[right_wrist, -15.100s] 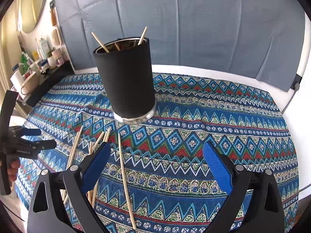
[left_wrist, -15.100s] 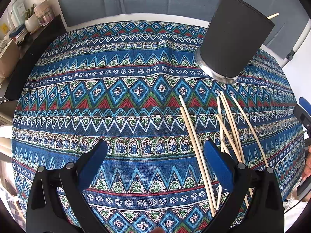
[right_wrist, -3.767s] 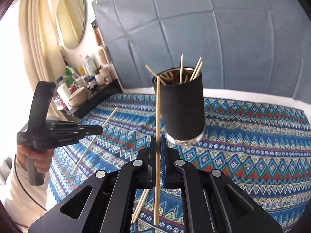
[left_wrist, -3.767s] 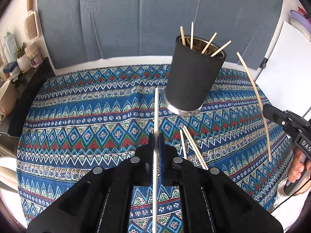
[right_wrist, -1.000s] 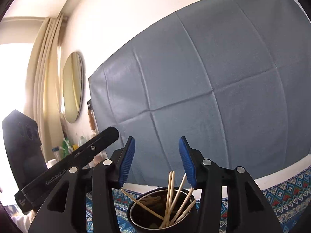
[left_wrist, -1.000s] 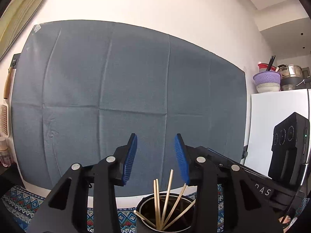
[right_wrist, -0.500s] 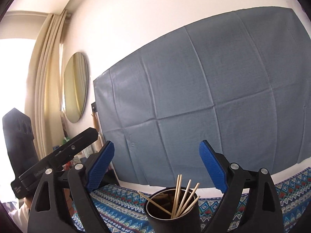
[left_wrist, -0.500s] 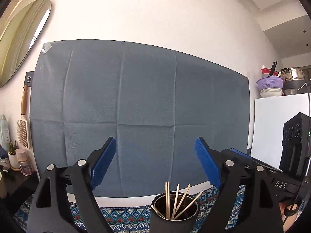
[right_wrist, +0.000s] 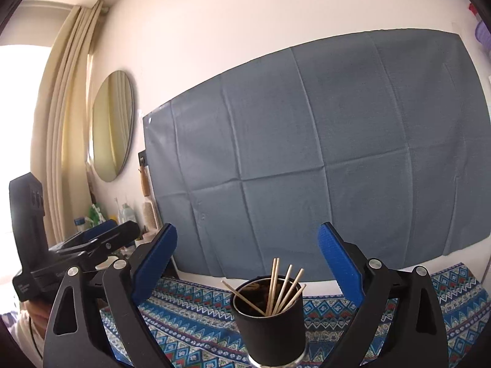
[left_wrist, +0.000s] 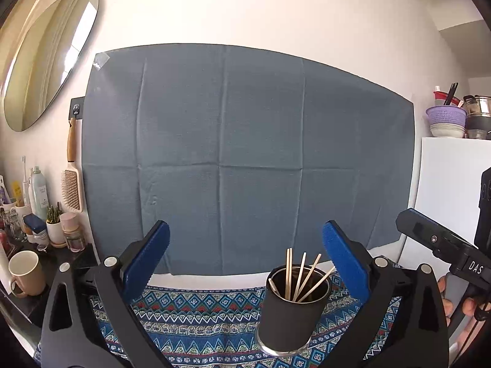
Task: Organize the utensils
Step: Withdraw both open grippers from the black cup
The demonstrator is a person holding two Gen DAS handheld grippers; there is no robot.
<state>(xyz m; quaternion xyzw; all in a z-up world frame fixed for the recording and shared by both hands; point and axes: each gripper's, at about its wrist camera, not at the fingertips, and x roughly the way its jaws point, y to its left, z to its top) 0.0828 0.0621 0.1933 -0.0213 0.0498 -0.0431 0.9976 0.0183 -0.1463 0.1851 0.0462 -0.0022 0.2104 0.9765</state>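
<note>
A black cup (left_wrist: 291, 316) stands on the patterned blue tablecloth (left_wrist: 199, 312) with several wooden chopsticks (left_wrist: 302, 276) upright in it. My left gripper (left_wrist: 244, 227) hovers above and behind the cup, its jaws opening wide with nothing between the blue pads (left_wrist: 147, 257). The right wrist view shows the same cup (right_wrist: 270, 328) and chopsticks (right_wrist: 276, 285) below my right gripper (right_wrist: 247, 227), whose jaws are also opening and hold nothing. Each gripper appears at the edge of the other's view, the right gripper (left_wrist: 442, 245) and the left gripper (right_wrist: 92, 245).
A grey cloth (left_wrist: 245, 159) hangs on the wall behind the table. At the left, a dark shelf holds a mug (left_wrist: 24, 273), bottles and jars, under an oval mirror (left_wrist: 49, 55) and a hairbrush (left_wrist: 72, 184). A white fridge (left_wrist: 451, 184) stands at the right.
Both grippers have opened from half shut to wide and drawn back from the cup, which now looks smaller and farther. The chopsticks stay in the cup.
</note>
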